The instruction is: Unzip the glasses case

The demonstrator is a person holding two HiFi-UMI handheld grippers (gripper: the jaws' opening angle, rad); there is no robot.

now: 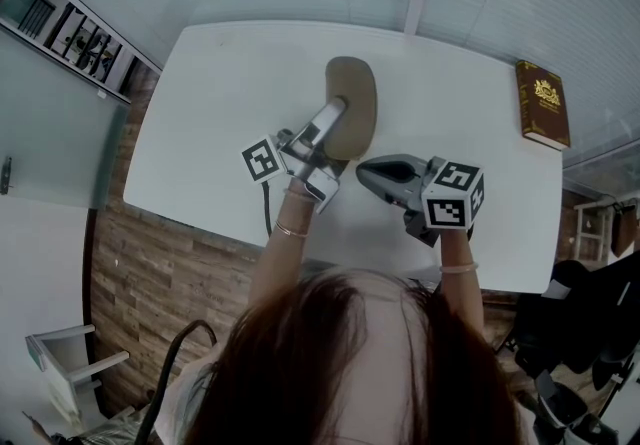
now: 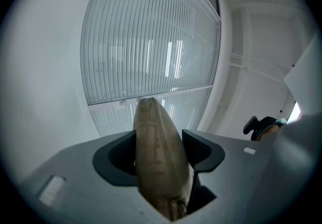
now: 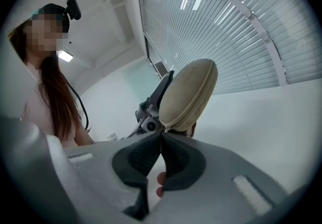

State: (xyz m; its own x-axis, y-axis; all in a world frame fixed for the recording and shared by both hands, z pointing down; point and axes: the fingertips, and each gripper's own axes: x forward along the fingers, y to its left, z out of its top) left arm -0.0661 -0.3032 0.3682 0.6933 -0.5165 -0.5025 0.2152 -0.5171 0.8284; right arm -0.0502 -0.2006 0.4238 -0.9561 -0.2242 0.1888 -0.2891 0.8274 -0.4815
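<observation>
Left gripper (image 1: 335, 113) clamps glasses case (image 1: 352, 93); right gripper (image 3: 162, 135) pinched shut on zip pull (image 3: 166, 128). Risk: thin pull slips free if tugged off-line

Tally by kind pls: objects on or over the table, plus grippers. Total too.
glasses case: 1
book: 1
grippers: 2 (left gripper, right gripper)
Total: 4
</observation>
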